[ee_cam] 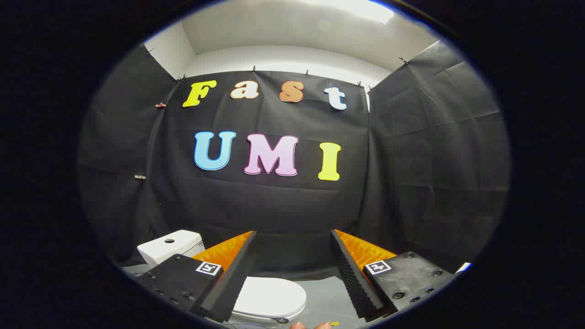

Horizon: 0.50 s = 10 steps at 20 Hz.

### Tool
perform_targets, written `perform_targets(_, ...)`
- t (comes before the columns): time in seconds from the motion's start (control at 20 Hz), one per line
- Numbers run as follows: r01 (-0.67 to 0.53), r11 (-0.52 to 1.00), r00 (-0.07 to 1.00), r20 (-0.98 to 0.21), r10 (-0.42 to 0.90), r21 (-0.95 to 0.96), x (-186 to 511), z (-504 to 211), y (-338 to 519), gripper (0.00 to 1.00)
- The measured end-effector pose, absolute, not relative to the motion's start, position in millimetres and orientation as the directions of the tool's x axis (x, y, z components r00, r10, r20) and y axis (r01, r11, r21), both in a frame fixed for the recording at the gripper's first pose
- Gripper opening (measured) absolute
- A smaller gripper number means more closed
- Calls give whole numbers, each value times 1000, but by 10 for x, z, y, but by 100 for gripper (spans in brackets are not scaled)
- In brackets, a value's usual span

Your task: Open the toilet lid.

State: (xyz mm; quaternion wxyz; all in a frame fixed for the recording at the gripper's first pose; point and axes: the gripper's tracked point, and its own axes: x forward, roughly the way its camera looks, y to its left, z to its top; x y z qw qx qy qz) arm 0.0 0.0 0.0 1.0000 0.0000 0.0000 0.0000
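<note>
Standing at the far left, against the black cloth wall (283, 205), is the toilet's white cistern (171, 246), with a round flush button on its top face. It sits beyond and to the left of the gripper's left finger, whose body partly covers its lower corner. That finger carries a small square black-and-white marker (209, 267) on its upper face.

Next comes the toilet lid (269, 297), white, oval and lying flat and closed over the bowl. It sits low between the fingers, nearer the left one, which crosses over the lid's left side. Whether that finger touches the lid or only passes in front of it cannot be told. A small dark fitting shows at the lid's near rim.

The gripper (292, 237) is spread wide, with a broad gap between its two fingers and nothing held between them; through the gap show the cloth wall and a strip of grey floor (329, 297). The right finger stands well apart from the lid, over the grey floor, and bears a square marker of its own.

At the very bottom, just right of the lid's near rim, a person's fingertips (298, 325) peep in, with a small yellow scrap beside them.

Above the cloth hangs a pale ceiling with a bright light panel (361, 9).
</note>
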Motion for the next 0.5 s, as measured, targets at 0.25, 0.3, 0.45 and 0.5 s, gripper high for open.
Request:
perform_targets(0.25,-4,1000,1000,22,5,-16,-9,68,48,98)
perform_targets(0.3,-6,1000,1000,20,7,-8,-9,70,68,98)
perform_targets(0.45,1,1000,1000,11,-1,-13,-8,38,36,98)
perform_targets(0.5,3,1000,1000,9,-3,-14,0,42,42,98)
